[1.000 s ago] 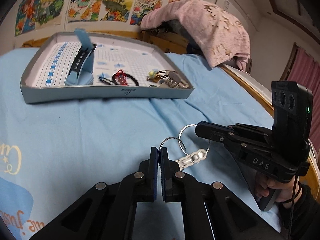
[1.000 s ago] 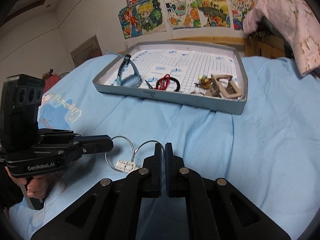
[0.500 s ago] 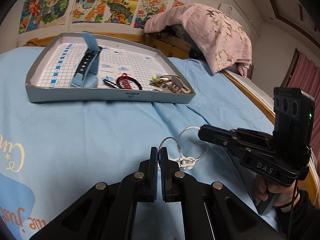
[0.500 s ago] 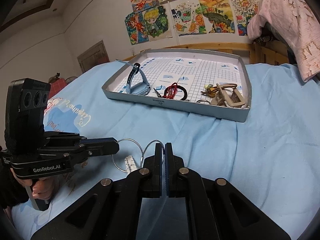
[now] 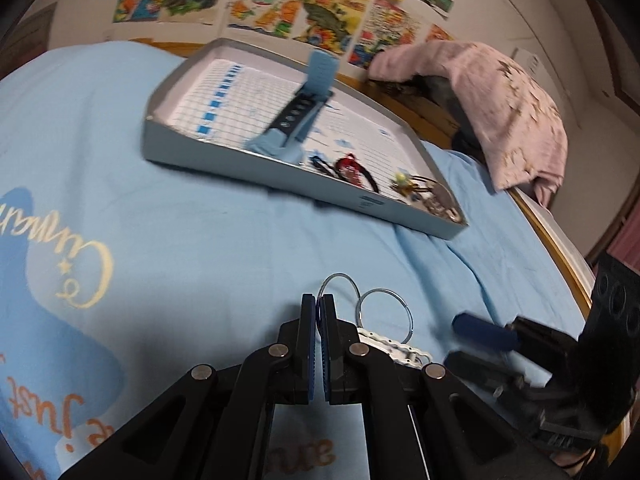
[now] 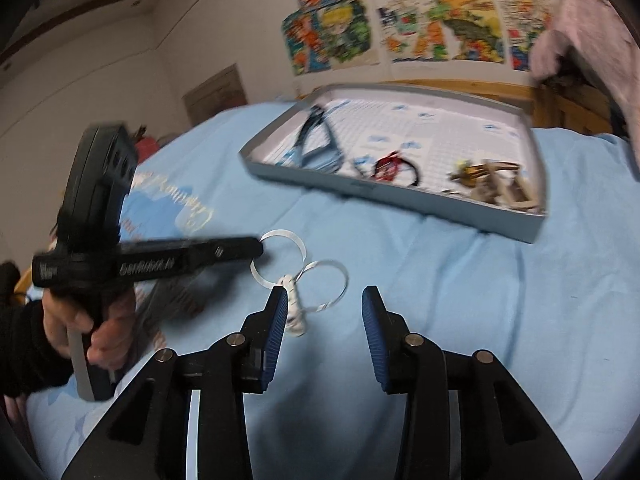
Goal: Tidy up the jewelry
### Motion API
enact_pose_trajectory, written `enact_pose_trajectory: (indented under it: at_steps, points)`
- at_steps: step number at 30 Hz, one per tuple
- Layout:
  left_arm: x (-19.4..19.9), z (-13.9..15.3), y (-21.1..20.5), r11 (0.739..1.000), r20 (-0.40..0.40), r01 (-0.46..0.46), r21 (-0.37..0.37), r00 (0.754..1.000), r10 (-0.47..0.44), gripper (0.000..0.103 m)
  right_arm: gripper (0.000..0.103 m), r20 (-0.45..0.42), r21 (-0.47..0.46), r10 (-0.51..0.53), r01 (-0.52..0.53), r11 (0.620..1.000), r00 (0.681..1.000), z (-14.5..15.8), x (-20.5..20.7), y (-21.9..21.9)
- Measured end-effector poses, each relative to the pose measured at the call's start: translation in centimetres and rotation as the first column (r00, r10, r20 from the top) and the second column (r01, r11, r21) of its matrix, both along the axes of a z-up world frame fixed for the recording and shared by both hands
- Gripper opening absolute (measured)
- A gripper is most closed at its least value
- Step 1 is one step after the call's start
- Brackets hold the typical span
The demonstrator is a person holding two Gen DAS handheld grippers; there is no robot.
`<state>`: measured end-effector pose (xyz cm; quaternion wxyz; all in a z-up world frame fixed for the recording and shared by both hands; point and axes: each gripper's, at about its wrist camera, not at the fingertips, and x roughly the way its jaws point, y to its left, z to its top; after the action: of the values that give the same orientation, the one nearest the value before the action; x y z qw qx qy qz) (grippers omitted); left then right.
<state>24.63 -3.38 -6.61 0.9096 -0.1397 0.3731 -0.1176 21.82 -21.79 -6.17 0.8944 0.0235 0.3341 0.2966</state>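
- The ring piece (image 5: 380, 322), two thin wire hoops joined by a white beaded link, sits low over the blue bedsheet (image 5: 200, 220), well short of the grey tray (image 5: 256, 168), on the near side of it.
- The left gripper (image 5: 319, 312) is clamped tight on one hoop, its pads pinching the wire so the piece hangs from that single hold.
- The right gripper (image 6: 325, 312) has just been spreading its jaws; they now stand apart beside the second hoop with nothing pressed between the pads. That looks like a handover, one tool letting go so the other can carry.
- The tray lies beyond the rings, already holding a blue watch strap (image 5: 298, 120) on its left, a red and black band (image 5: 352, 168) mid-front, and a gold-toned cluster (image 5: 416, 188) in its right corner.
- Likely destination: bare gridded floor in that tray, away from the other pieces so wires do not tangle.
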Motion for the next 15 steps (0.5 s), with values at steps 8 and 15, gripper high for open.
enact_pose_trajectory:
  at_steps: [8,15]
  points:
    - [-0.3,-0.4,0.3,1.0,0.001,-0.02,0.015,1.0,0.02,0.003,0.034,-0.033,-0.08,0.072,-0.075,0.994,0.997,-1.1,0.2,3.6]
    - [-0.7,-0.1,0.0,0.999,0.029,-0.011,0.035,1.0,0.01,0.003,0.017,-0.032,-0.092,0.064,-0.066,0.993,0.997,-1.4,0.1,4.1]
